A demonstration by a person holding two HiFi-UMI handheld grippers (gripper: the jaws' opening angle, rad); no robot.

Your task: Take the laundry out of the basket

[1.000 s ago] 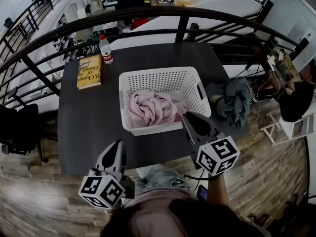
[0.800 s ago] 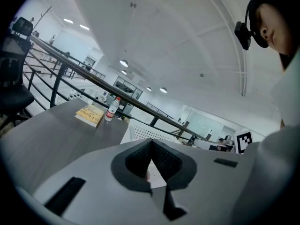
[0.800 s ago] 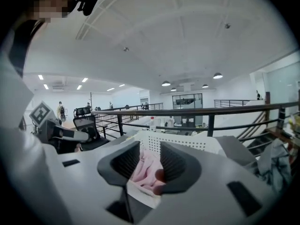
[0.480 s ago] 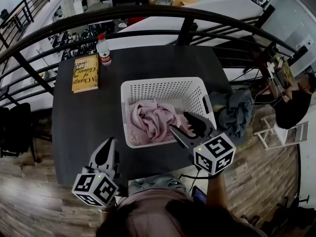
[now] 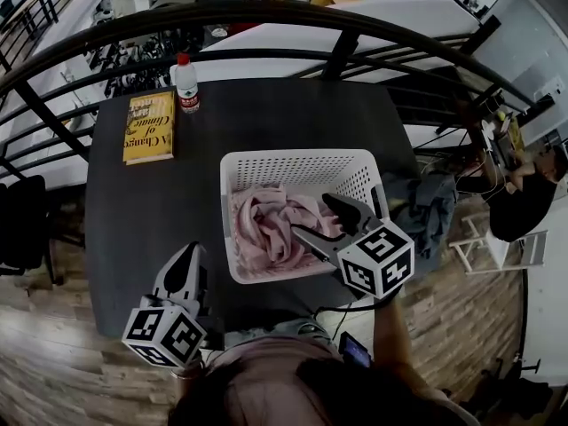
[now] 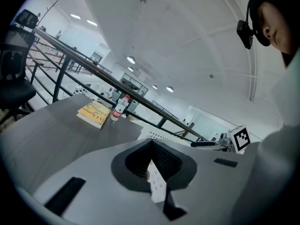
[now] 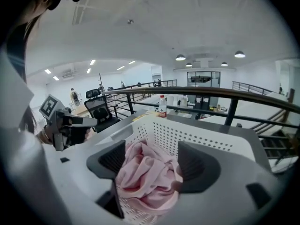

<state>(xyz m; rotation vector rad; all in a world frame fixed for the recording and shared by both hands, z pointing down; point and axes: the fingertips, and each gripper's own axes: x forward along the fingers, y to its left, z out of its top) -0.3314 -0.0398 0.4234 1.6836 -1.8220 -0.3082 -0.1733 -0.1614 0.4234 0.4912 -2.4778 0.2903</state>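
A white perforated basket (image 5: 300, 162) stands mid-table with crumpled pink laundry (image 5: 271, 224) inside. My right gripper (image 5: 312, 216) hangs over the basket's near right part. Its jaws have just been opening and now stand wide. In the right gripper view (image 7: 150, 156) the pink laundry (image 7: 147, 175) lies between and below them, and the pads do not press on it. My left gripper (image 5: 189, 256) is at the table's near edge, left of the basket, and shut with nothing held. In the left gripper view (image 6: 151, 146) only a sliver of basket shows past its tips.
A yellow book (image 5: 148, 127) and a water bottle (image 5: 185, 84) lie at the dark table's (image 5: 160, 202) far left. A grey-blue garment (image 5: 426, 207) is heaped at the table's right edge. A black railing (image 5: 266, 20) runs behind the table.
My right gripper has moved forward from the table's near edge to over the basket, tilted down, and its jaws have spread. The left gripper has shifted a little along the near edge.
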